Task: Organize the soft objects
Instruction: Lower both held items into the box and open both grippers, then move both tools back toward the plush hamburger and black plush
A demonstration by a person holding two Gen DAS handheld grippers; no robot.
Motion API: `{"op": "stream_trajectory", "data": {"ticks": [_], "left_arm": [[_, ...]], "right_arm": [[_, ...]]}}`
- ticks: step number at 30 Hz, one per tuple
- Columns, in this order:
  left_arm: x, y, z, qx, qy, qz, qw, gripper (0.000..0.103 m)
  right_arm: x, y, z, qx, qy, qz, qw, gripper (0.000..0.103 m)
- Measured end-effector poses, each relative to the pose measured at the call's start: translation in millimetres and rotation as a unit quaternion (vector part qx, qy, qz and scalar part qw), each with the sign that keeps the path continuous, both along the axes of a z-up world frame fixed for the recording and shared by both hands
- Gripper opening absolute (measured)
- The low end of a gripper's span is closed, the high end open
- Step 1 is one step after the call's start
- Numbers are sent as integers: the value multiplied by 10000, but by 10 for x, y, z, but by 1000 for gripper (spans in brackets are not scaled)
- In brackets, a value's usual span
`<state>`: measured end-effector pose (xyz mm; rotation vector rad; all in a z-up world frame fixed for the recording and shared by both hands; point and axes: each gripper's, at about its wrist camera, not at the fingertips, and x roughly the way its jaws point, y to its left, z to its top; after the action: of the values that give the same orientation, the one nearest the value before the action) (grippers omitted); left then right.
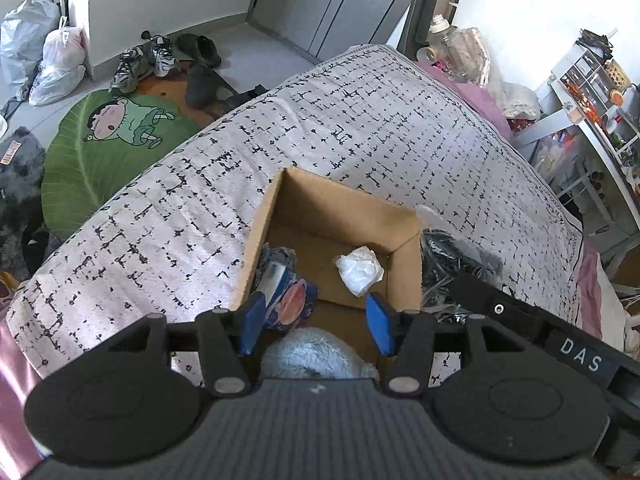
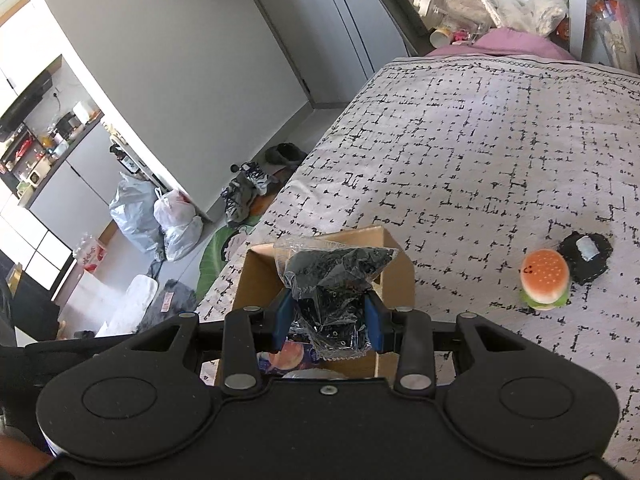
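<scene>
Your right gripper (image 2: 329,322) clamped a black bagged item (image 2: 334,280) over the half-filled cardboard box (image 2: 394,280); your left gripper (image 1: 316,322) gaped empty; the burger toy (image 2: 545,280) and black pouch (image 2: 586,256) lay beyond the box.

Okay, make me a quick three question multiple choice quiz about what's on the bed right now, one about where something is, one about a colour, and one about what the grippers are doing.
1. Where does the burger toy sit?
A. inside the box
B. on the bedspread beside a black item
C. on the floor

2. What colour is the crumpled piece inside the cardboard box?
A. white
B. red
C. yellow

3. What is the right gripper doing?
A. open and empty
B. shut on a plastic bag of dark stuff
C. shut on a shoe

Answers:
1 B: the burger toy rests on the bedspread next to the black item, away from the cardboard box.
2 A: the crumpled piece in the box is white.
3 B: the right gripper clamps the plastic bag over the box, while the left gripper is open and empty.
</scene>
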<state>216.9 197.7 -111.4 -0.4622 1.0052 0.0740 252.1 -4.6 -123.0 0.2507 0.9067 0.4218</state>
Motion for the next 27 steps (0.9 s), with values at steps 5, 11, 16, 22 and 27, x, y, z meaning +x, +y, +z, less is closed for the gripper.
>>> {"op": "stream_trajectory", "data": {"ticks": [5, 11, 16, 22, 27], "left_arm": [[-19, 19, 33, 41, -2, 18, 10000, 54], [-30, 14, 57, 74, 7, 77, 9999, 56], [-43, -97, 94, 195, -101, 23, 9998, 62], [-33, -267, 92, 197, -180, 3, 9996, 73], [7, -498, 127, 427, -227, -231, 9986, 83]], "right_arm": [[-7, 58, -63, 70, 185, 130, 9997, 44], [-69, -16, -26, 19, 144, 99, 9998, 51], [-110, -251, -27, -46, 140, -75, 9999, 61], [-185, -589, -60, -161, 88, -325, 9993, 81], [-209, -876, -79, -143, 138, -565, 9982, 92]]}}
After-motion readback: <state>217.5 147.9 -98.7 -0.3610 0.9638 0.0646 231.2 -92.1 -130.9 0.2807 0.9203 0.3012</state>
